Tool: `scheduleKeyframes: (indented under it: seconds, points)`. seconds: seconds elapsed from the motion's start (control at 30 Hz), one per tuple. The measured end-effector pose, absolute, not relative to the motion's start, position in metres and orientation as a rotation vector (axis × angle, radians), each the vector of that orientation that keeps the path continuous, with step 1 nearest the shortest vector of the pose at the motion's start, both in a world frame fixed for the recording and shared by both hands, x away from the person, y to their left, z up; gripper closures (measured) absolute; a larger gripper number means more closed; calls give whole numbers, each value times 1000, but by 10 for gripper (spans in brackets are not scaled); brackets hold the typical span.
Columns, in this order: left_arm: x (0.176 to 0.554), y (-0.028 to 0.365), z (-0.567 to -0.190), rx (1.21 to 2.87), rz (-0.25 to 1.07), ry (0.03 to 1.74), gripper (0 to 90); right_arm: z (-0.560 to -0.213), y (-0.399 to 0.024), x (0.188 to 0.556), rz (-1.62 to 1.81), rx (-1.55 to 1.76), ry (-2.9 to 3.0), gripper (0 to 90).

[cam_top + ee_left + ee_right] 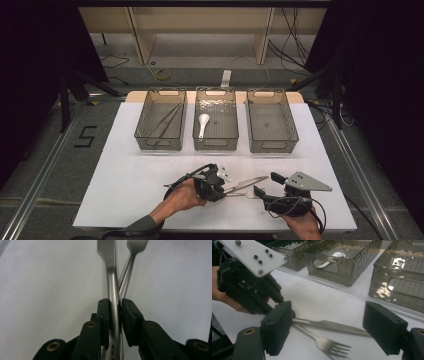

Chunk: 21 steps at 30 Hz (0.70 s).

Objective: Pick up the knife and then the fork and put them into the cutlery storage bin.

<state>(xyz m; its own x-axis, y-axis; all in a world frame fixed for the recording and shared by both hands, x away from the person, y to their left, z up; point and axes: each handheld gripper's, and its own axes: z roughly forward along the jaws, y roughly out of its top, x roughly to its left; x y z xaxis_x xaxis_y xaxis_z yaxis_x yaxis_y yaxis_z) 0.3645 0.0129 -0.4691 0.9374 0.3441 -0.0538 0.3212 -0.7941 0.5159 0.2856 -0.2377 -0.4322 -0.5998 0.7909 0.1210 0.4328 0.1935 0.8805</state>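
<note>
High view: your left gripper [216,183] meets the knife [248,183] and fork [239,195] on the white counter [125,170], near your right gripper [264,185].
Left gripper view: jaws pinching the knife handle [113,312]; fork handle [126,277] just beside.
Right gripper view: jaws spread, over knife [332,325] and fork [324,342].

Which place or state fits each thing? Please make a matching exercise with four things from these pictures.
Things:
1. knife
2. fork
3. white spoon
4. right gripper

Places or states:
a. lies in the middle bin
b. jaws open above the table
c. handle clamped by the left gripper
d. lies on the table beside the knife

Pairs: 1-c, 2-d, 3-a, 4-b
</note>
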Motion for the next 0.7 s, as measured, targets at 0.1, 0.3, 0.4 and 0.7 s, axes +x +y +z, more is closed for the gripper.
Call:
scheduleKeyframes:
  seconds: [0.1, 0.3, 0.4, 0.7]
  points:
    - [367, 14, -469, 2547, 30, 489, 776, -432, -238, 286, 1373, 1148, 2115, 246]
    - [371, 15, -467, 2558, -1, 501, 786, -432, -238, 285, 1374, 1151, 2114, 247]
    - [372, 15, -466, 2567, -1, 514, 788, -432, -239, 285, 1374, 1151, 2112, 247]
    - [381, 22, -465, 2551, -73, 577, 787, -432, -239, 285, 1375, 1147, 2109, 247]
